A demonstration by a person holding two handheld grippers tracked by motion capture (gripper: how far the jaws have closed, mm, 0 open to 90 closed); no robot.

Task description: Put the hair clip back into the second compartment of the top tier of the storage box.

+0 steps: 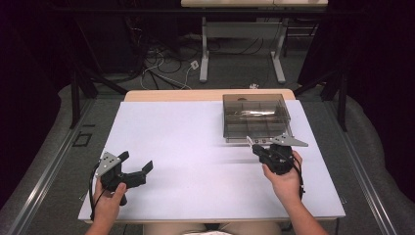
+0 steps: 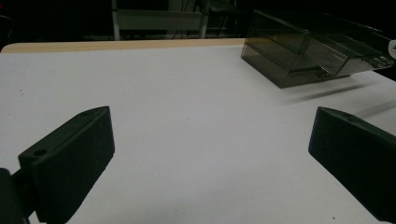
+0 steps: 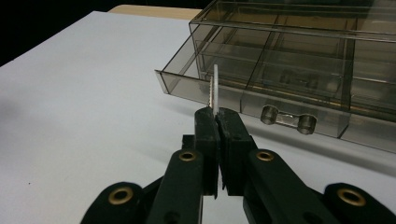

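My right gripper point(image 3: 218, 114) is shut on a thin white flat piece point(image 3: 215, 86) with a toothed edge. The piece stands upright out of the jaw tips, just in front of a smoky clear compartment box point(image 3: 289, 60). From above, this gripper point(image 1: 255, 149) sits at the box's point(image 1: 255, 115) near edge, with the white piece point(image 1: 249, 141) sticking out toward it. The box's front drawer has a small handle point(image 3: 287, 119) and is divided into several cells. My left gripper point(image 1: 136, 161) rests low at the table's near left, open. Nothing lies between its wide-apart jaws point(image 2: 212, 158).
A white mat point(image 1: 195, 147) covers the table, with a strip of wooden edge point(image 1: 171, 94) at the back. The box point(image 2: 303, 51) stands at the back right. Beyond the table are desk legs point(image 1: 204, 54) and loose cables point(image 1: 161, 68) on the floor.
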